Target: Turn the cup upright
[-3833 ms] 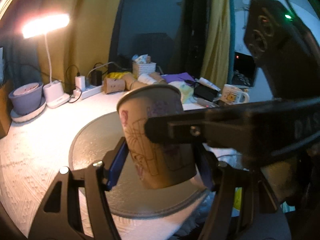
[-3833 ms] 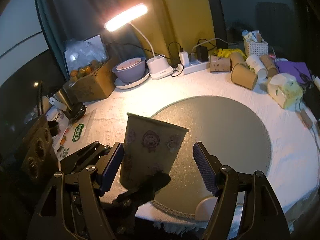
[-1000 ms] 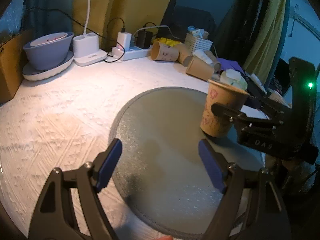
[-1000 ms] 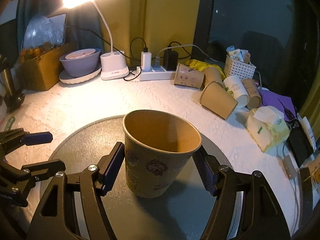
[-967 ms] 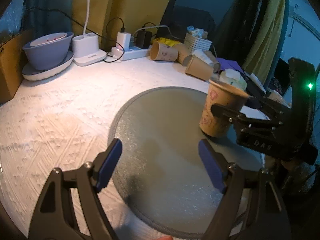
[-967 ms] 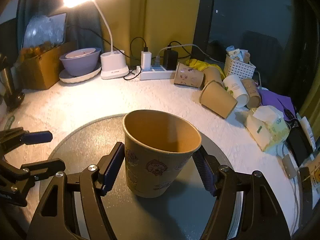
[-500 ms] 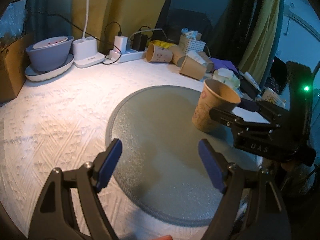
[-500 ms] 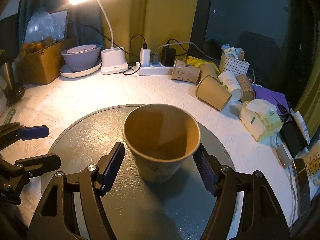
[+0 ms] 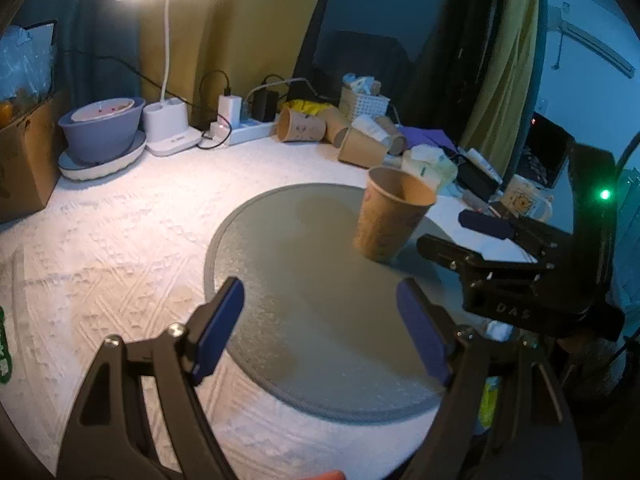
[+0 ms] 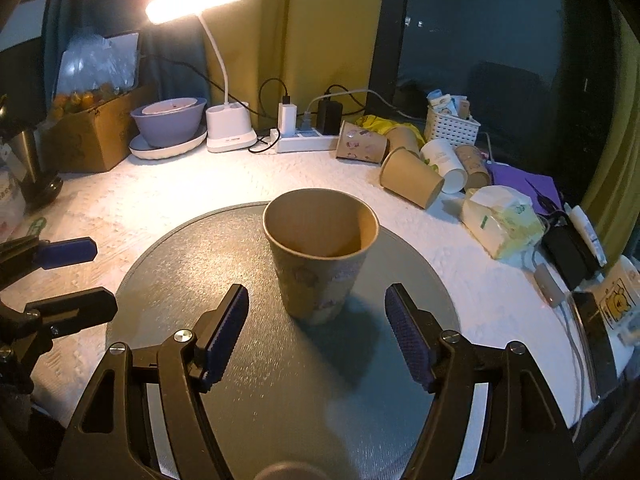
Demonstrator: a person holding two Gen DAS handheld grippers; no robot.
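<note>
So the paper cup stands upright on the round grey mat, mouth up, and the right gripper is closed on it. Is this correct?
Not quite: the right gripper is open and clear of the cup, its fingers apart on either side, as the right wrist view shows. The rest holds: the cup stands upright, mouth up, on the round grey mat.

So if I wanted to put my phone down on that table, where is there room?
The round grey mat is bare except for the upright cup. The white cloth between mat and purple bowl is free too. Crowded: the back edge, by the power strip, tipped cups and tissue pack.
</note>
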